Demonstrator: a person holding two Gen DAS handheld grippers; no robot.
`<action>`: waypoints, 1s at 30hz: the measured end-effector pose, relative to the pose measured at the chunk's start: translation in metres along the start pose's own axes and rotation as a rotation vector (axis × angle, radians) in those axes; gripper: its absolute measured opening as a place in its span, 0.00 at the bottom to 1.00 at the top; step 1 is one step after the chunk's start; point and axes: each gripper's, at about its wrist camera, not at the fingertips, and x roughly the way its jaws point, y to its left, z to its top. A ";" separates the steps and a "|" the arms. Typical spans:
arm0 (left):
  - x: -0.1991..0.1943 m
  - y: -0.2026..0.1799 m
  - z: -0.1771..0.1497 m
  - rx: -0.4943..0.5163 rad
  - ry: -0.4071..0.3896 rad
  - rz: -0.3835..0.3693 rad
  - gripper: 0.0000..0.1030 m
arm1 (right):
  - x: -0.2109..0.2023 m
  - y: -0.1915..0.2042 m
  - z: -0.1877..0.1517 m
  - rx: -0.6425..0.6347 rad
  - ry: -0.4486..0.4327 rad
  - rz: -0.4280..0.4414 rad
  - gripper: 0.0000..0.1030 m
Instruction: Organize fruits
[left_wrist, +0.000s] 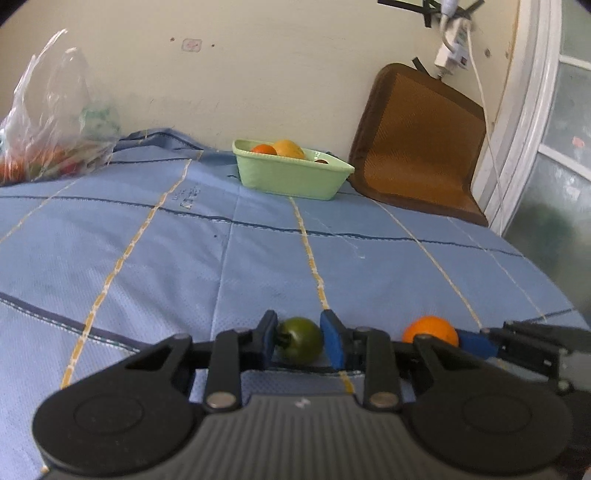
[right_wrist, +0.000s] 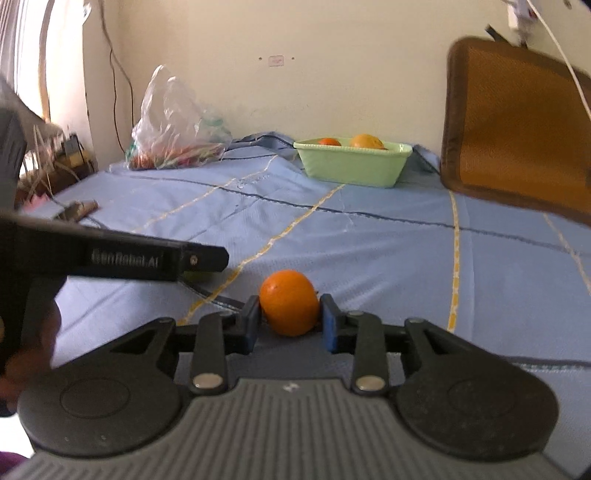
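Two fruits already lay in the green basket (left_wrist: 291, 177) at upper centre. The left gripper (left_wrist: 300, 338) was clamped on a green fruit (left_wrist: 300, 339), the right gripper (right_wrist: 290, 317) on an orange (right_wrist: 289, 301); both awaited delivery.

Green fruit (left_wrist: 300, 339) & orange (right_wrist: 289, 302) on cloth; others in green basket (left_wrist: 291, 177)
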 end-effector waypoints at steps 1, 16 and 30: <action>0.000 0.001 0.000 -0.001 0.000 0.000 0.27 | 0.000 0.002 0.000 -0.010 0.000 -0.005 0.37; -0.005 -0.006 -0.004 0.048 0.003 0.024 0.25 | -0.007 -0.002 -0.007 0.010 -0.010 0.006 0.37; 0.089 0.007 0.157 -0.023 -0.051 -0.096 0.25 | 0.066 -0.081 0.102 0.121 -0.142 0.005 0.33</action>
